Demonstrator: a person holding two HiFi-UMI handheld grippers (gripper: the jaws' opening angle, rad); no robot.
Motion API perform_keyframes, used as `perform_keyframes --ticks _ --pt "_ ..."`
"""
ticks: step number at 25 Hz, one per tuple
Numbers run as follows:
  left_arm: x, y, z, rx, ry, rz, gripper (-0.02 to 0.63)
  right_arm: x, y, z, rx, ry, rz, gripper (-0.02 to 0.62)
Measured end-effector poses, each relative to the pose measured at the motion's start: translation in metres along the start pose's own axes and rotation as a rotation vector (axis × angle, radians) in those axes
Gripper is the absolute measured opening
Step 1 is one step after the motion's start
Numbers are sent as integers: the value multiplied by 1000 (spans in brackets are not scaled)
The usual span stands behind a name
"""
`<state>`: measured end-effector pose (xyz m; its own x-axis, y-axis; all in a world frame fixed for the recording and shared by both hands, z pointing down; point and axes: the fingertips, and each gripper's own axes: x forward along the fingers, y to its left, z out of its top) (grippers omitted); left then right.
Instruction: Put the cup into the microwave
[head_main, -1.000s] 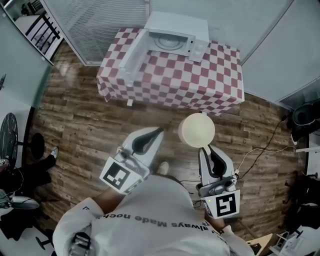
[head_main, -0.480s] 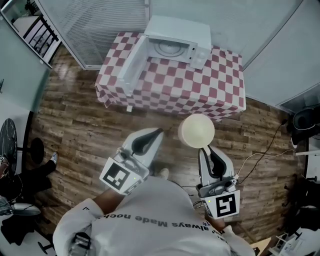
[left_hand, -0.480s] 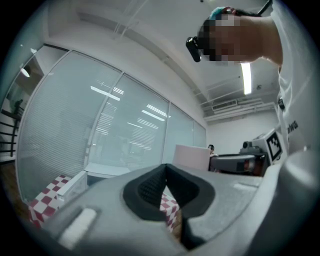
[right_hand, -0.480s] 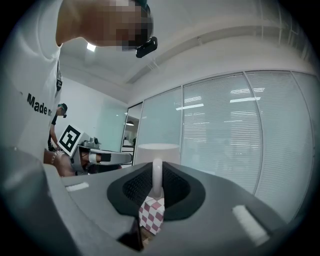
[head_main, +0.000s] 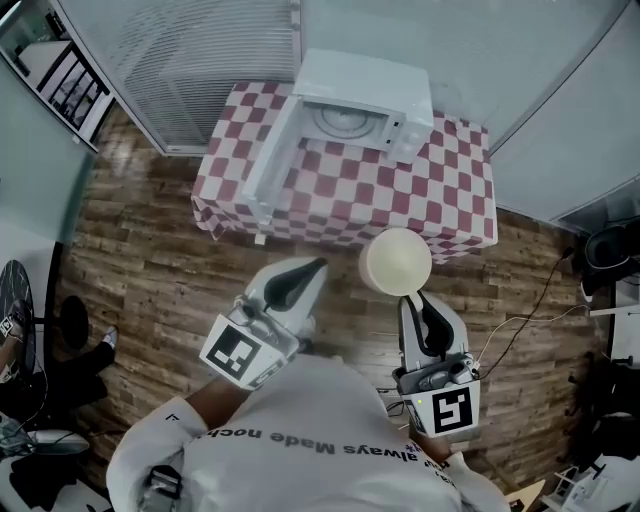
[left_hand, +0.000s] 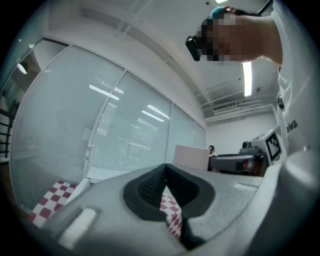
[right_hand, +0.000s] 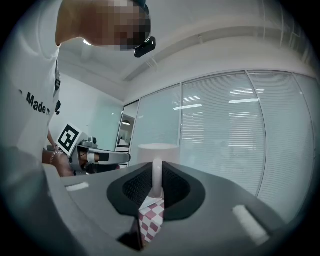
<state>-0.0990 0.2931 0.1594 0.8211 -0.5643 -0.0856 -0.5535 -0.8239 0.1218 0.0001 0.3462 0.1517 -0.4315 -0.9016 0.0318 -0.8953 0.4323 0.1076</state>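
Note:
A cream cup (head_main: 396, 261) hangs over the wooden floor just in front of the table, and my right gripper (head_main: 412, 297) is shut on its handle. In the right gripper view the white handle (right_hand: 157, 179) stands pinched between the dark pads, with the cup body (right_hand: 157, 151) beyond them. The white microwave (head_main: 365, 100) sits at the back of the checkered table (head_main: 400, 195), its door (head_main: 268, 152) swung open to the left. My left gripper (head_main: 316, 266) is shut with nothing in it, left of the cup. In the left gripper view (left_hand: 166, 173) the jaws meet.
Glass walls with blinds (head_main: 200, 50) run behind the table. A cable (head_main: 520, 305) trails over the floor at the right. Dark furniture (head_main: 610, 245) stands at the right edge, and a person's legs (head_main: 60, 340) are at the left edge.
The table and microwave have slid lower in the head view, so they are nearer to me. Both grippers and the cup keep the same pose.

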Motion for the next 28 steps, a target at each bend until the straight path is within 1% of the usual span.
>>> perform_keyframes --ticks 6,11,20,28 --pt "8 39 1 -8 3 -31 4 41 1 1 3 1 -26 41" --pt "13 64 -2 -17 9 -45 4 63 -1 -2 5 9 -53 41" --pt "31 79 -3 -26 11 -61 4 79 -16 -6 13 12 -75 41" --pt "58 89 -7 -25 0 -33 4 95 -43 -13 13 8 -52 41"
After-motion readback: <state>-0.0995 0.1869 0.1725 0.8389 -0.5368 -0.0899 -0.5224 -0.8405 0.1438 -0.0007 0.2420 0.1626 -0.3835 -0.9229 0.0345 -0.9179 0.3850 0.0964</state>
